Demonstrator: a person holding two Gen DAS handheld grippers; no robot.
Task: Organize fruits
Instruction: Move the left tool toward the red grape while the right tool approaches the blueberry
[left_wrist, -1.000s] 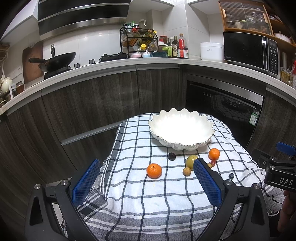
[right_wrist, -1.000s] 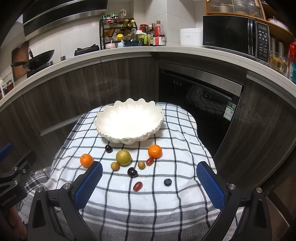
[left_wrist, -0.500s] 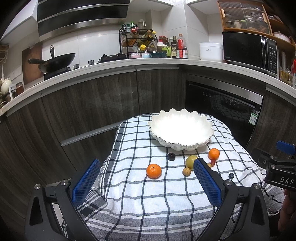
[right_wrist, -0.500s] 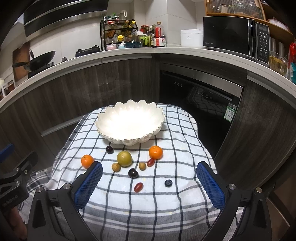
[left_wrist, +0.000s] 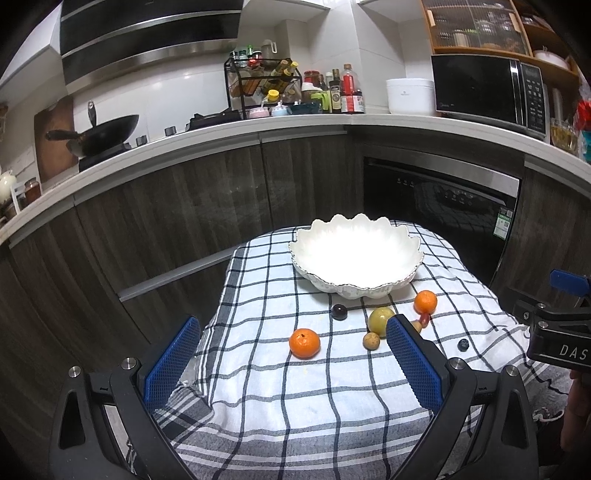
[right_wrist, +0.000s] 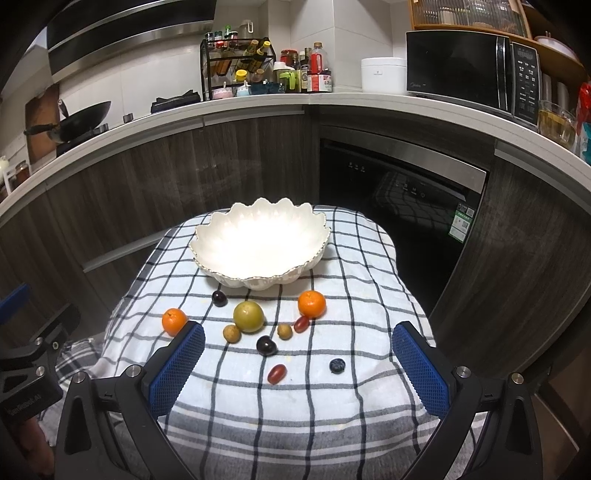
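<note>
A white scalloped bowl (right_wrist: 258, 247) (left_wrist: 356, 258) stands empty at the far side of a checked cloth (right_wrist: 295, 402). Several fruits lie in front of it: two oranges (right_wrist: 312, 304) (right_wrist: 174, 321), a green-yellow fruit (right_wrist: 248, 316), two small tan fruits (right_wrist: 232, 333), dark plums (right_wrist: 266, 345), red grapes (right_wrist: 277, 373) and a blueberry (right_wrist: 337, 365). My right gripper (right_wrist: 299, 369) hangs open above the near fruits, holding nothing. My left gripper (left_wrist: 291, 360) is open and holds nothing, with an orange (left_wrist: 304, 343) between its fingers further off. Its right finger hides some fruit.
The cloth-covered table drops off on all sides. Dark wood cabinets and a built-in oven (right_wrist: 399, 206) stand behind it. The counter above carries a wok (left_wrist: 103, 134), a bottle rack (left_wrist: 262, 88), a rice cooker (left_wrist: 410, 96) and a microwave (left_wrist: 487, 92).
The view in both cameras has shifted slightly, with the bowl and fruit drifting a little. Both grippers stay open and no fruit has moved.
</note>
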